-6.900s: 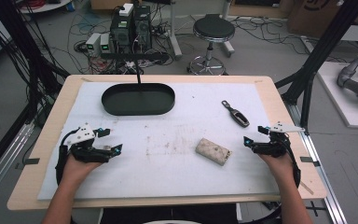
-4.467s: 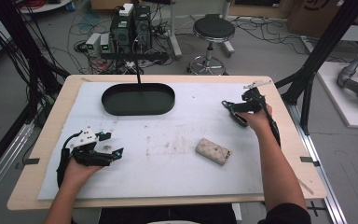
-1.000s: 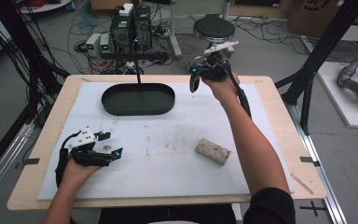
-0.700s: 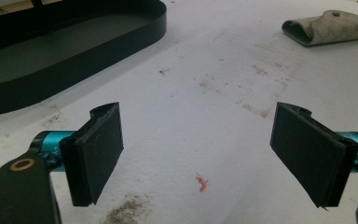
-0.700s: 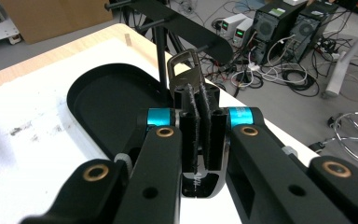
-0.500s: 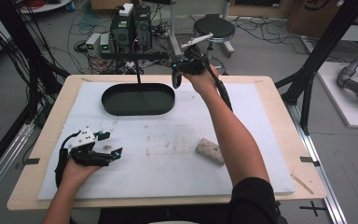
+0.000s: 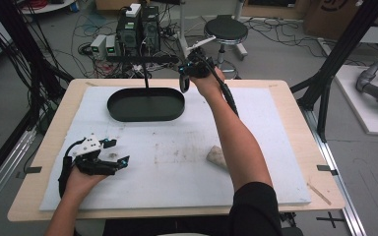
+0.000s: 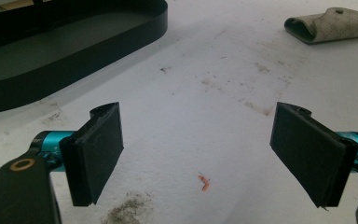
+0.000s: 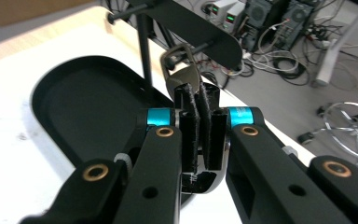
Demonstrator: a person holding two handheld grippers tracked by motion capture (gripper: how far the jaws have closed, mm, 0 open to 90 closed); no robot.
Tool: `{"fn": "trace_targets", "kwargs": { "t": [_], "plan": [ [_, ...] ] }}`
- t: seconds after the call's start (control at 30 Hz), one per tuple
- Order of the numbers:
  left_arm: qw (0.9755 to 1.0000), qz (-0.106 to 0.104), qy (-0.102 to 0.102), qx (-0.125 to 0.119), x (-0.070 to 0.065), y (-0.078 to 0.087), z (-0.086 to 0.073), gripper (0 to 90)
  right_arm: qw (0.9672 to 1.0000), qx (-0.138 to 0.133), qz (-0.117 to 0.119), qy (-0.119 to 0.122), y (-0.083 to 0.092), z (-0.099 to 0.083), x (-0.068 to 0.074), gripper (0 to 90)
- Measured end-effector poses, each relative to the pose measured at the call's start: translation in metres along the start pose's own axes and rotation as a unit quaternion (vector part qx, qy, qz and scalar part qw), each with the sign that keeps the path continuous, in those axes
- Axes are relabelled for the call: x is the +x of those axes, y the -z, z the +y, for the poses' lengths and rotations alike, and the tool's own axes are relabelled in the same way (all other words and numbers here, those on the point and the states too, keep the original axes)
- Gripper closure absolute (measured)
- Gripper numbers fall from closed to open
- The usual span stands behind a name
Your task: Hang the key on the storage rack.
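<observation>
My right gripper is held out at the table's far edge, just right of the black oval tray. It is shut on a black key fob that hangs below the jaws. In the right gripper view the pads clamp the fob, and its metal ring sticks up close to the stand's black crossbar. The tray lies under and left of it. My left gripper rests on the white mat near the front left, open, with nothing between its jaws.
A thin post with a crossbar rises from the tray's far side. A beige rolled pouch lies on the mat beside the right forearm, also far right in the left gripper view. Cables and equipment sit beyond the table.
The right gripper took the key fob from the mat's right side, carried it up and leftward, and over the last second moved further left to the tray's right end. The left gripper stayed put.
</observation>
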State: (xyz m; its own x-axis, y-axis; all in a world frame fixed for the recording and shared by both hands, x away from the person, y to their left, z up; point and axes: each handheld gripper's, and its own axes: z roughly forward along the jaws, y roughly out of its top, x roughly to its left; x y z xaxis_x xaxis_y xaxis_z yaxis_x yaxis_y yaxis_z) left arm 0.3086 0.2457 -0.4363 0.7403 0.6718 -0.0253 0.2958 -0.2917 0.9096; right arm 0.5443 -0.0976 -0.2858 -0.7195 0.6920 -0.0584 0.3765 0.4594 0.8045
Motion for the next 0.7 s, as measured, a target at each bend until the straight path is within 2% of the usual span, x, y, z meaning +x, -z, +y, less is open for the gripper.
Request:
{"fn": "trace_targets", "kwargs": {
  "t": [0.13,0.3,0.47,0.6,0.7],
  "plan": [
    [1.0000,0.000,0.001,0.000,0.000,0.000,0.000,17.0,0.9999,0.005,-0.013,0.005,-0.004,-0.001,-0.001,87.9],
    [1.0000,0.000,0.001,0.001,0.000,-0.001,-0.001,16.9,0.9996,0.006,-0.026,-0.002,-0.007,0.000,-0.002,86.8],
    [1.0000,-0.001,0.000,0.001,0.000,-0.001,-0.001,17.0,0.9995,0.009,-0.030,0.001,-0.011,-0.001,-0.002,85.0],
    [1.0000,-0.002,0.000,0.001,0.000,-0.001,-0.001,17.0,0.9991,-0.006,-0.042,-0.003,-0.009,0.000,0.000,70.4],
    [1.0000,-0.001,0.000,0.003,0.001,0.000,-0.001,17.0,0.9988,-0.012,-0.048,0.000,-0.004,0.000,-0.001,66.1]
  ]
}}
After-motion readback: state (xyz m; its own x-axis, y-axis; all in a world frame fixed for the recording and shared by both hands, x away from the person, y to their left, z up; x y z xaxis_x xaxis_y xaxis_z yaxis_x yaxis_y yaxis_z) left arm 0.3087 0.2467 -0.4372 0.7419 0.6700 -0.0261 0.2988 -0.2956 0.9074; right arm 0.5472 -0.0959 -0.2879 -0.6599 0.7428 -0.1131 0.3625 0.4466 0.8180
